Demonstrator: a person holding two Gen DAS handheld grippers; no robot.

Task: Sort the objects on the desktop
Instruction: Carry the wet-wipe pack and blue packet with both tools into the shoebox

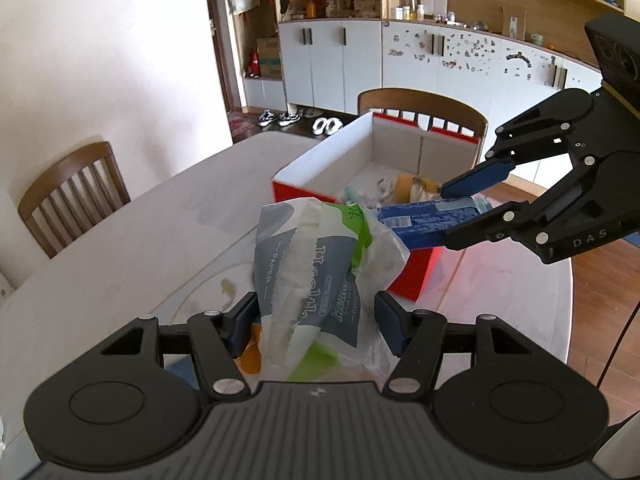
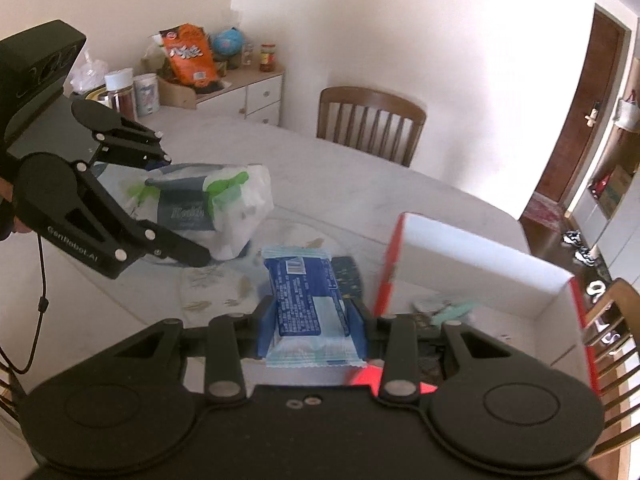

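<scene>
- A pale, stained table (image 1: 120,240) fills a bright room with white walls, wall shelving and wooden chairs (image 1: 72,196)
- Two grippers, two packs, one box: the left gripper (image 1: 316,320) is clamped on a tissue pack (image 1: 316,264); the right gripper (image 2: 312,322) is clamped on a blue snack packet (image 2: 300,292)
- Both packs hang above the table, beside the red-and-white box (image 1: 360,148), which holds small items
- A dark remote (image 2: 347,276) lies under the packet, against the box wall
</scene>
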